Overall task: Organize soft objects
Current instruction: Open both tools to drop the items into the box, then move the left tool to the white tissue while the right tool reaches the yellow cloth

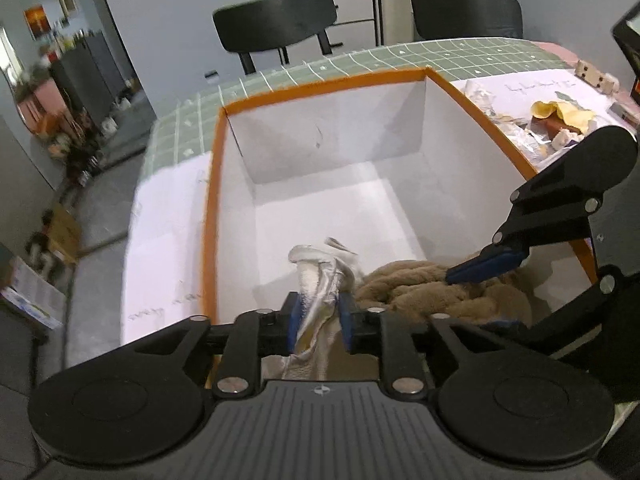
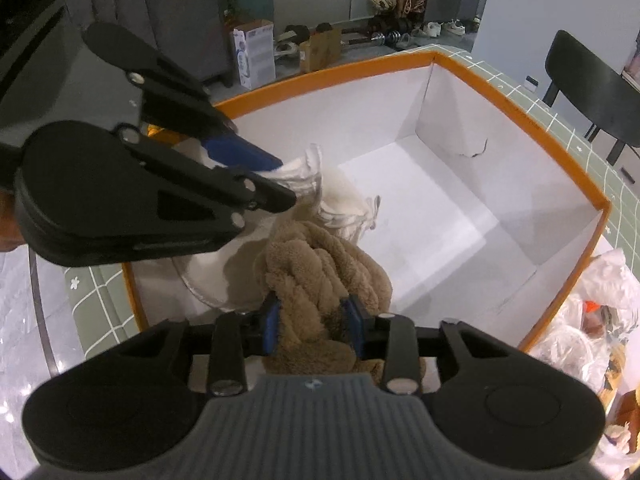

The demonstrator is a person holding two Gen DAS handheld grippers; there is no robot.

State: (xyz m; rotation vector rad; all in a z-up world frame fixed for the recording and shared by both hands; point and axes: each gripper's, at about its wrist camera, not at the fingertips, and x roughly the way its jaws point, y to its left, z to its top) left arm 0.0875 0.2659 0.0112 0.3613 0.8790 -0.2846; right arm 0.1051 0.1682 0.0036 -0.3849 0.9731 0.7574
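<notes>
orange-rimmed box mostly bare inside; left tool loosely straddles white cloth, right tool pinches brown plush, both angled down

A white, orange-rimmed box stands open on the table, mostly bare inside. At its near end lie two soft things, touching: a fluffy tan plush cloth, bunched into thick folds, and beside it a white crumpled cloth with a silvery sheen, one end standing up.
</notes>
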